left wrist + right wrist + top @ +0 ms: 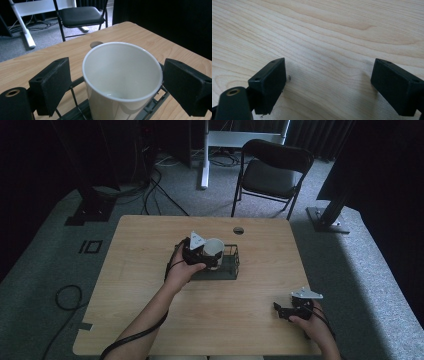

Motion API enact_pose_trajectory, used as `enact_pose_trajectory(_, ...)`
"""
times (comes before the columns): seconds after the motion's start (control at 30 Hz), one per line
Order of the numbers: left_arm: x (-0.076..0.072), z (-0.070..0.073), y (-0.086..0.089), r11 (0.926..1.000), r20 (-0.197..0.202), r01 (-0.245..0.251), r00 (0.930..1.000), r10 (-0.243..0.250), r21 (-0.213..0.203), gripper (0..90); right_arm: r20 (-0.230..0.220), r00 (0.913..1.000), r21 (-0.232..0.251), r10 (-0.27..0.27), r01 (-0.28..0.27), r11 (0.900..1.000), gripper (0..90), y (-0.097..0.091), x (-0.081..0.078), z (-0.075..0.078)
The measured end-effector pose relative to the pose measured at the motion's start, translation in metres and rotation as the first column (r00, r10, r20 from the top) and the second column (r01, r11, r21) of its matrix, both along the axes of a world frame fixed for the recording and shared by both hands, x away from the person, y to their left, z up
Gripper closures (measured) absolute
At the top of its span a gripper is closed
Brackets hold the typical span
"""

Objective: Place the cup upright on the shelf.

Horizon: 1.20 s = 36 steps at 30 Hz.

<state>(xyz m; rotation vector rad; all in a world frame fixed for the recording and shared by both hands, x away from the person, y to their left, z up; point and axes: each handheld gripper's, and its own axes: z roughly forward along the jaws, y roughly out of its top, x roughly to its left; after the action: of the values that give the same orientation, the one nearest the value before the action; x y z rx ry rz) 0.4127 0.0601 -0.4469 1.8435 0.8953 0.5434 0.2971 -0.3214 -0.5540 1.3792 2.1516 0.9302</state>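
Wood-grain table (pixel 332 27): bare under the right tongs (pixel 286 310), which rest near the front right corner with jaws spread wide and nothing between them. Little risk here, unless this hand drifts and cannot help in time.

Left tongs (pixel 209 254): released, jaws standing apart on either side of the paper cup (pixel 122 80); a gap shows between each black pad and the cup wall in the left gripper view. No earlier picture backs any motion, so only the open stance is told.

Paper cup: white, upright, empty as far as the inside shows, standing in the black wire basket (pixel 231 265) near the middle of the table.

Risk, tipping: the cup looks light and top-wide; a pad brushing its rim while the left tongs draw back could likely knock it over inside the basket.

Risk, crushing: if the jaws close again, a hard squeeze could dent the thin wall.

Risk, snagging: the wire bars (pixel 75 100) lie just below the pads; a low pull-back could catch them and drag basket and cup together.

Far side: table hole (pixel 238 230) and folding chair (pixel 270 172) stand well apart, no hazard.
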Motion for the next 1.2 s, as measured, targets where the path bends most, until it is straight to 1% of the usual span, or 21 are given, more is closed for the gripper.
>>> enact_pose_trajectory(0.2,-0.006,0.004,0.006,1.0000,0.009,0.004,1.0000,-0.004,-0.004,8.9,0.000,1.0000,0.000,0.000,0.000,1.0000,12.4,0.000,0.000,0.000)
enact_pose_trajectory(0.3,-0.009,0.006,0.011,1.0000,0.010,0.002,0.9999,-0.002,-0.006,8.9,0.000,1.0000,0.000,0.000,0.000,1.0000,12.4,0.000,0.000,0.000)
enact_pose_trajectory(0.43,-0.015,0.007,0.017,1.0000,0.010,0.003,0.9999,-0.003,0.000,8.8,-0.001,1.0000,0.000,0.000,0.000,1.0000,12.4,0.000,0.000,0.000)
enact_pose_trajectory(0.5,-0.017,0.008,0.021,1.0000,0.011,0.004,0.9999,-0.004,-0.006,8.8,0.000,1.0000,0.000,0.000,0.000,1.0000,12.4,0.000,0.000,0.000)
enact_pose_trajectory(0.7,-0.025,0.010,0.032,1.0000,0.023,-0.005,0.9997,0.005,-0.007,8.9,0.000,1.0000,0.000,0.000,0.000,1.0000,12.4,0.000,0.000,0.000)
enact_pose_trajectory(1.0,-0.036,0.006,0.051,0.9996,0.024,-0.029,0.9993,0.029,-0.002,8.8,0.000,1.0000,0.000,0.000,0.000,1.0000,12.4,0.000,0.000,0.000)
enact_pose_trajectory(1.03,-0.038,0.005,0.053,0.9994,0.022,-0.034,0.9992,0.034,-0.010,8.9,0.000,1.0000,0.000,0.000,0.000,1.0000,12.4,0.000,0.000,0.000)
enact_pose_trajectory(1.07,-0.040,0.004,0.054,0.9994,0.019,-0.032,0.9993,0.032,-0.014,8.9,0.001,1.0000,-0.001,0.001,-0.001,1.0000,12.4,0.000,0.000,0.000)
enact_pose_trajectory(1.13,-0.045,0.002,0.057,0.9996,0.022,-0.029,0.9993,0.029,0.000,8.8,0.002,1.0000,-0.001,0.001,-0.001,1.0000,12.4,0.000,0.000,0.000)
enact_pose_trajectory(1.2,-0.049,0.001,0.060,0.9996,0.014,-0.026,0.9996,0.026,-0.002,8.8,0.001,1.0000,-0.001,0.000,0.000,1.0000,12.4,0.000,0.000,0.000)
